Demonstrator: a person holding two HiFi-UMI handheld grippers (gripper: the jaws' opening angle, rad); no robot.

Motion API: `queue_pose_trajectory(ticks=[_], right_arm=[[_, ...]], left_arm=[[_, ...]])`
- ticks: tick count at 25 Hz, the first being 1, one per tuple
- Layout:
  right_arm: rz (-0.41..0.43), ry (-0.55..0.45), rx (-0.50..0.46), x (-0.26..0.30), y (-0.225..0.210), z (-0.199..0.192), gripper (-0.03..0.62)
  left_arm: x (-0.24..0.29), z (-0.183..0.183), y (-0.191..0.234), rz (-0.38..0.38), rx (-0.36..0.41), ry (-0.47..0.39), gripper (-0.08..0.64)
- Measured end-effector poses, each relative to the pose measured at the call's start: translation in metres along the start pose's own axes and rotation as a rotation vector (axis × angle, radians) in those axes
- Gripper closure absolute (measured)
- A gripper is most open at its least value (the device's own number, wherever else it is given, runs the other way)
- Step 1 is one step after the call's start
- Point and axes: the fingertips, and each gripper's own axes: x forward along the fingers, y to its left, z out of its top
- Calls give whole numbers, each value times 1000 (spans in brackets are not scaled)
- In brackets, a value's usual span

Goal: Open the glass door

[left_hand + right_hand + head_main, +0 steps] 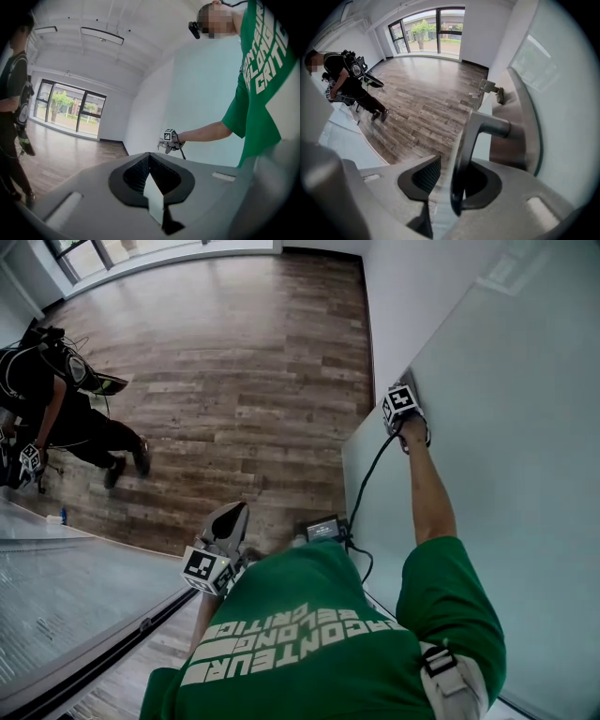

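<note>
A wood-plank floor [244, 362] is filling the upper half of the head view, running back to tall windows [436, 30] at the top of the right gripper view. The frosted glass door [506, 484] is standing along the right side of the head view, its edge cutting diagonally from upper right toward centre. A person in a green printed shirt [319, 643] is occupying the bottom of that frame, right arm stretching up to the door's edge. A second person in black [66, 418] is bending over at the far left.

The left gripper [232, 519] is hanging low at centre left, well away from the door; its jaws are meeting at the tips with nothing between them.

The right gripper [457, 180] is sitting at the door's metal lever handle [474, 136]. Its jaws are standing apart, the lever passing between them, lying close against the right-hand jaw and clear of the left-hand one.
</note>
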Motion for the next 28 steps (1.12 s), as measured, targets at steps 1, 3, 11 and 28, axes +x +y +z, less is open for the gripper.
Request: queue_pose_trajectory(ticks=[1, 3, 11, 28], right_arm=[[-15, 6, -2, -4, -2, -2, 471], [-57, 15, -9, -12, -6, -8, 467], [-175, -484, -163, -117, 19, 25, 527], [405, -1053, -296, -214, 239, -70, 598]], left_arm=[[0, 0, 0, -1, -2, 1, 549], [-1, 1, -1, -6, -2, 3, 549], [6, -4, 0, -33, 10, -3, 549], [3, 7, -11, -65, -3, 5, 549]])
